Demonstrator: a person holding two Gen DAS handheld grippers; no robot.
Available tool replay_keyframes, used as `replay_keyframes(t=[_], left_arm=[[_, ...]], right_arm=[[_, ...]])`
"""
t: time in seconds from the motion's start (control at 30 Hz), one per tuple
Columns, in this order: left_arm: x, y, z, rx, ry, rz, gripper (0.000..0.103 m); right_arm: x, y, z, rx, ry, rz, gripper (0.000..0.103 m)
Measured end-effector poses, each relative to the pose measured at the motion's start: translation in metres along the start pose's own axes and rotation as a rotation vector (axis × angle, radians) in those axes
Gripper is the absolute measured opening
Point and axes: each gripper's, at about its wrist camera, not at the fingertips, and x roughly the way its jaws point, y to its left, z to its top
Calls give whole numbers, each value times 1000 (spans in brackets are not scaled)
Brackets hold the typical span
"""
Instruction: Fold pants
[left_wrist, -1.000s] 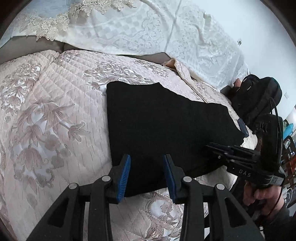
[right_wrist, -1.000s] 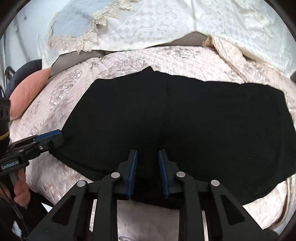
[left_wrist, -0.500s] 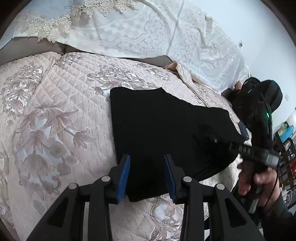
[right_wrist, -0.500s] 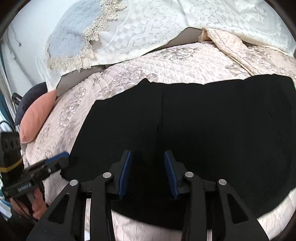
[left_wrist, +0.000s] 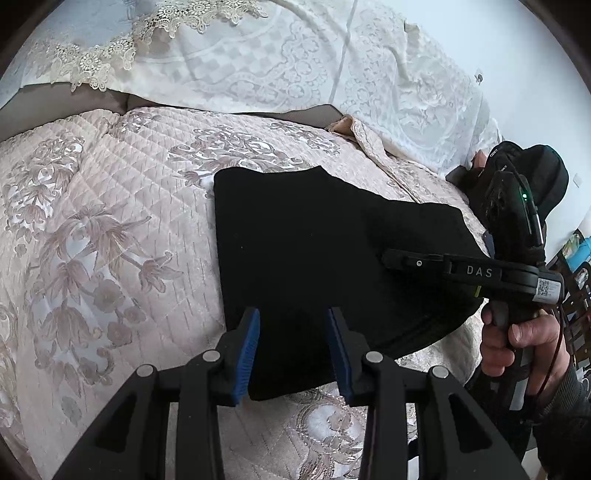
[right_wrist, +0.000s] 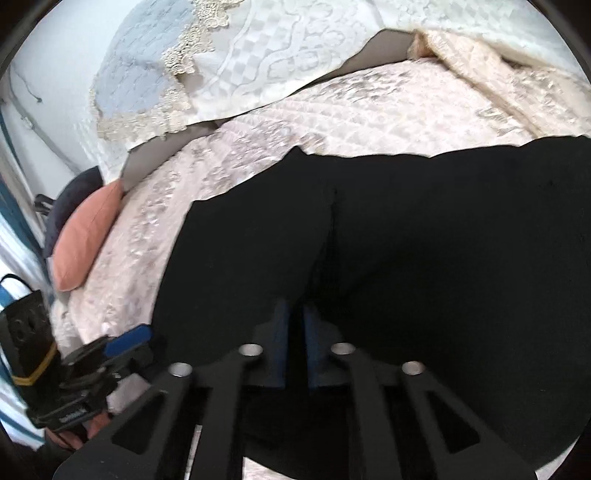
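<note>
Black pants (left_wrist: 314, 251) lie folded flat on a pink quilted bedspread (left_wrist: 103, 236); they also fill the right wrist view (right_wrist: 424, 240). My left gripper (left_wrist: 293, 347) is open and empty, just above the pants' near left corner. My right gripper (right_wrist: 294, 332) has its blue pads nearly together, low over the black cloth near a crease; whether cloth is pinched between them is unclear. The right gripper also shows in the left wrist view (left_wrist: 391, 258), reaching over the pants' right part.
White lace pillows (left_wrist: 295, 62) lie at the head of the bed. A black bag (left_wrist: 528, 177) sits at the bed's right side. A pink cushion (right_wrist: 88, 236) lies at the left edge. The bed's near edge is just below the pants.
The right gripper has moved in over the pants and lower, and its jaws have narrowed from open to nearly shut. The left gripper has stayed open near the corner.
</note>
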Motion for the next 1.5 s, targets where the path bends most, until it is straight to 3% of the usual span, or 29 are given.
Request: replay_keyframes(t=[0.47, 0.6, 0.73, 0.8, 0.93, 1.07, 1.23, 1.4, 1.5], left_arm=[[1, -5, 1, 11, 3, -3, 39], [-2, -3, 1, 0, 3, -5, 39], [-6, -2, 9, 4, -13, 9, 39], [-4, -2, 17, 15, -23, 24, 39], [7, -2, 40, 24, -41, 48, 39], [33, 2, 71, 23, -26, 55, 39], [64, 13, 102, -2, 3, 67, 39], [94, 23, 110, -28, 50, 84, 40], [95, 17, 107, 9, 40, 113, 40]], right_arm=[[-21, -14, 10, 29, -67, 17, 2], [-13, -15, 3, 7, -18, -45, 3], [-31, -16, 6, 16, -96, -115, 12], [-38, -11, 11, 7, -125, -100, 12], [-25, 0, 17, -39, -102, -76, 12], [8, -8, 23, -38, -10, -129, 13], [-3, -3, 31, -58, -58, -139, 13], [9, -3, 39, -66, -41, -134, 13], [21, -10, 40, -54, -26, -162, 13]])
